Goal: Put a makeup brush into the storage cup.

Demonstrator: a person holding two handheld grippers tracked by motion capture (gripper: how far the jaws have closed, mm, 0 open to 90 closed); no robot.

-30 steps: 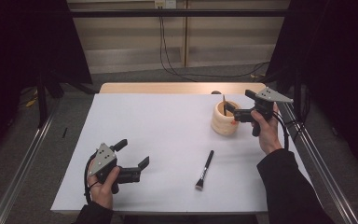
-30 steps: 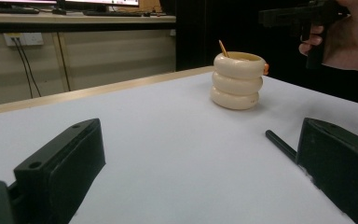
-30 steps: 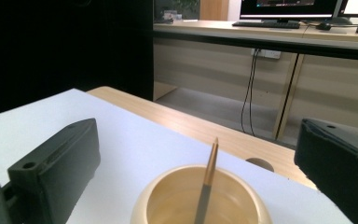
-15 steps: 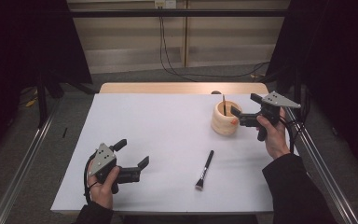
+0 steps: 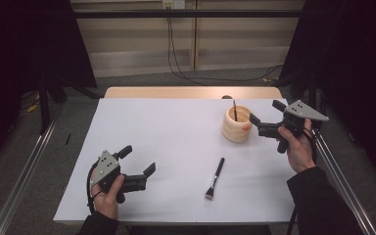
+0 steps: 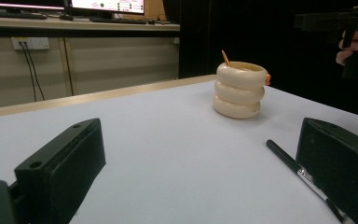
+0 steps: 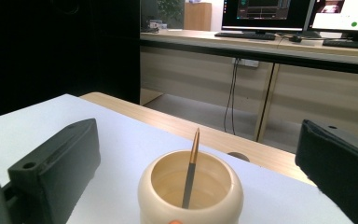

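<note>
Right gripper view looks between wide-open, empty jaws straight at the cream ribbed holder (image 7: 189, 190), where one slim brush (image 7: 191, 169) already leans inside. In the high view the right gripper (image 5: 265, 117) hovers just beside that holder (image 5: 237, 124), held level by a hand (image 5: 298, 147) at the table's right edge. The left gripper (image 5: 138, 160), jaws likewise spread and empty, rests low near the front left, its hand (image 5: 108, 188) wrapped round the grip. A black makeup brush (image 5: 215, 177) lies flat on the white table (image 5: 166, 142), between the two and apart from both. The risk, I judge: a careless sideways swing of the right jaws could clip the holder and tip it.
</note>
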